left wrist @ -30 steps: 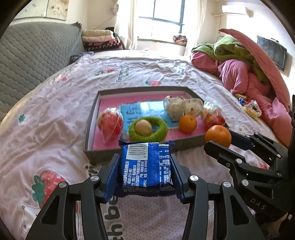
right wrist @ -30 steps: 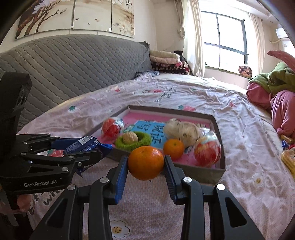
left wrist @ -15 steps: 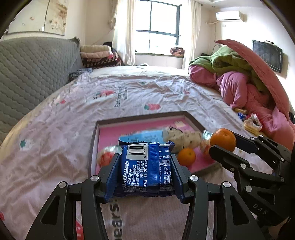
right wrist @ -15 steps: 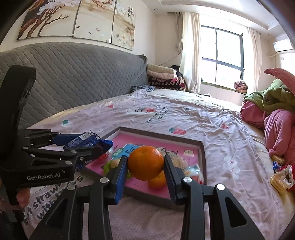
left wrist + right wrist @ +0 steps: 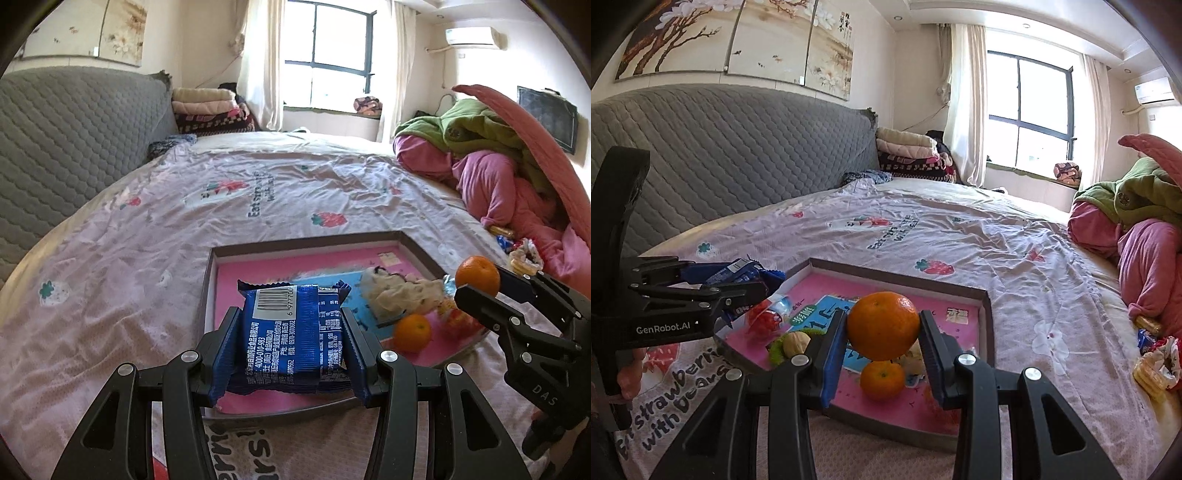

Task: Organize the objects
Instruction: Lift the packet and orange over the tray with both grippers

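On the bed [image 5: 155,229], which is covered by a pale pink sheet printed with strawberries, a shallow grey-rimmed tray [image 5: 306,242] with a pink floor is laid flat. Above the near left part of the tray, a blue snack packet [image 5: 291,336] is clamped between the blue pads of the left gripper [image 5: 291,354]; the jaws are set at a middling width and are pressed against both sides of the packet, whose barcode is turned upward. To the right, an orange [image 5: 883,325] is gripped between the jaws of the right gripper [image 5: 882,350], which are narrowed onto its two sides. The orange is held clear above the tray floor.

Inside the tray, a second orange [image 5: 882,380] is seen lying near the front edge, directly below the held orange in the right wrist view. A blue card [image 5: 820,317] with printed characters is laid on the pink floor. A green ring [image 5: 777,349] with a walnut [image 5: 796,342] resting in it is placed at the near left, and a red fruit in clear wrap [image 5: 764,321] lies just beyond it. A pale speckled bag [image 5: 399,295] is placed on the right half of the tray.

At the far right of the bed, a heap of pink and green bedding [image 5: 491,158] is piled. A grey quilted headboard [image 5: 720,155] is set along the left side.
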